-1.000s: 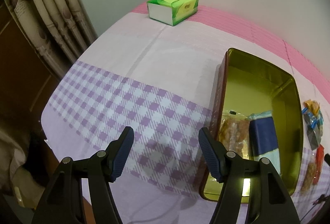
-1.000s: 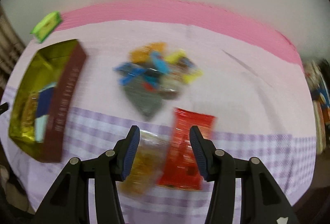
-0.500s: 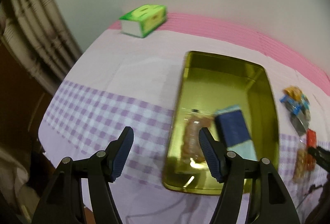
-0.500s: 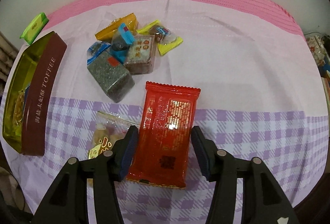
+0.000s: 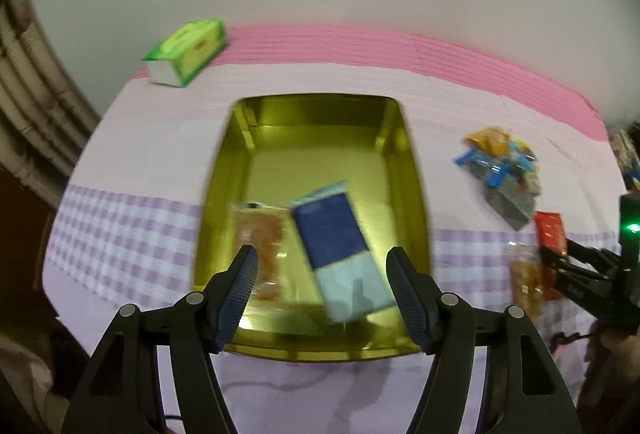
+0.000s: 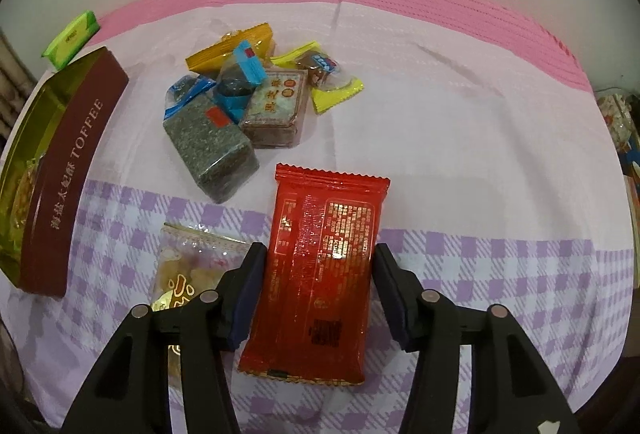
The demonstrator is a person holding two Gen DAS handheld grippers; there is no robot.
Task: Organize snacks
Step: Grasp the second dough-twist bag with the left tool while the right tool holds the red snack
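Right tongs (image 6: 318,292) gape around one red packet (image 6: 320,274) lying on the table (image 6: 480,154), jaws not closed. Left tongs (image 5: 322,294) hang released above one gold tin (image 5: 320,114) holding two snacks.

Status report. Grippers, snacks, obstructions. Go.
Right gripper open, straddling red packet lying flat on tablecloth. Left gripper open, empty, over gold tin holding two packs. Clear snack bag crowds right gripper's left finger.
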